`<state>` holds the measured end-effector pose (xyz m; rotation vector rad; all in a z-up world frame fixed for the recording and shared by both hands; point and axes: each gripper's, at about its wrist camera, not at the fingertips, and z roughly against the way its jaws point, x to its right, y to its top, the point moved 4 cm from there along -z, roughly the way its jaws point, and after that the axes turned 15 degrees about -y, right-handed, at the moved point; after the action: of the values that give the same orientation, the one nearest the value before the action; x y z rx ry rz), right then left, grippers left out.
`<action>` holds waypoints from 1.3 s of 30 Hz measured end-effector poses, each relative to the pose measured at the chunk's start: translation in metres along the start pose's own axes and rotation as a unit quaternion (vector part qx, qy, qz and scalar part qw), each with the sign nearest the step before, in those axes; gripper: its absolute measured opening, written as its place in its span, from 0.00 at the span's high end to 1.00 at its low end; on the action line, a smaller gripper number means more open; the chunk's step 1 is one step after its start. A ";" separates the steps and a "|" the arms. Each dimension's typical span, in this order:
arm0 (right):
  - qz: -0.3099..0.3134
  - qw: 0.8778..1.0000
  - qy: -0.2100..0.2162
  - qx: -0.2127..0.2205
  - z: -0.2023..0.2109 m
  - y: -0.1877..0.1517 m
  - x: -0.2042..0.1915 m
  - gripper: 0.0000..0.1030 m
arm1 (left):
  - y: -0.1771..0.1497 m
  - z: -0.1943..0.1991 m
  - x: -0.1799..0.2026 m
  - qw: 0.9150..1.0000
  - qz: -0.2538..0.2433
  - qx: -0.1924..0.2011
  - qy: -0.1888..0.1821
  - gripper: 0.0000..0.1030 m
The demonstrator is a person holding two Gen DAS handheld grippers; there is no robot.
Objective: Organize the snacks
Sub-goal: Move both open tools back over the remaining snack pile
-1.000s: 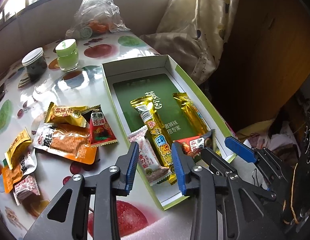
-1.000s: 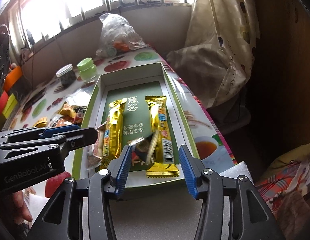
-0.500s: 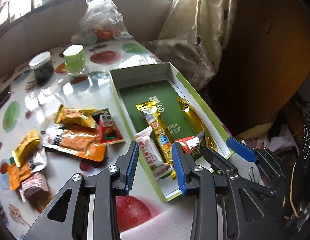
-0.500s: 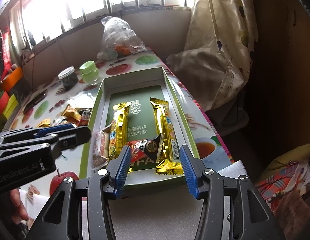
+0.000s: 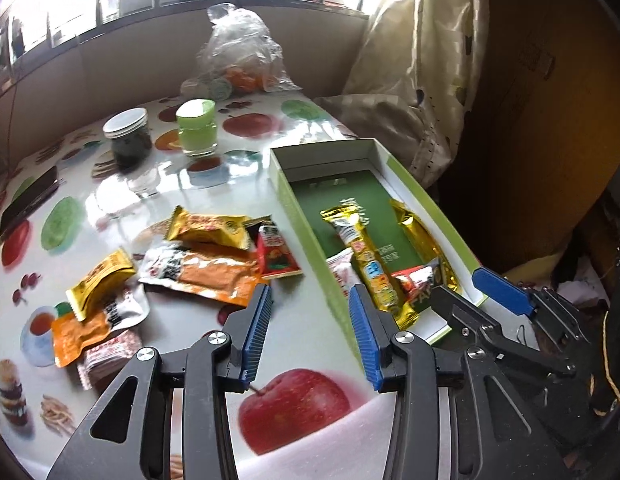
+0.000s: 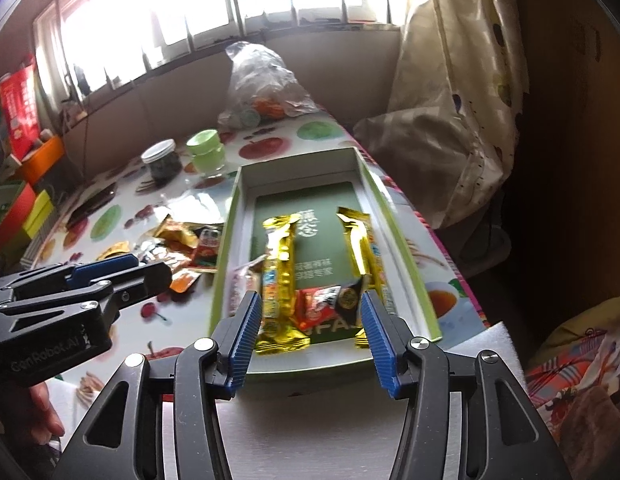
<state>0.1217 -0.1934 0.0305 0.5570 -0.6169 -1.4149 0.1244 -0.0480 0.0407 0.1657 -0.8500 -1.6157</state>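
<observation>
Both fingers (image 5: 265, 320) gape empty; green box (image 5: 297, 216) flanks loose snacks (image 5: 201, 268).

I'm seeing my blue pads (image 5: 258, 332) over a white tablecloth (image 5: 269, 328) printed with red apples, a green-edged box (image 5: 299, 220) with gold bars (image 6: 277, 272), and orange packets (image 5: 213, 276).

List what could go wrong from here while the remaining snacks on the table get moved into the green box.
1. The loose packets overlap in a pile: the orange pouch lies against the small red packet, so a grab by the open left gripper may take or drag two.
2. The box sits at the table's edge; a push could slide it off.
3. The red packet inside lies across the gold bars, so added snacks may stack unevenly.
</observation>
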 end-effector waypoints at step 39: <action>0.118 0.985 0.122 -0.027 -0.021 -0.002 -0.162 0.50 | -0.051 0.072 -0.151 0.986 0.134 0.041 0.095 0.59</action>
<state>0.1256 -0.0327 0.0041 0.5840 -0.4309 -1.1156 0.0814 0.1188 0.0095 0.2495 -0.7567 -1.2925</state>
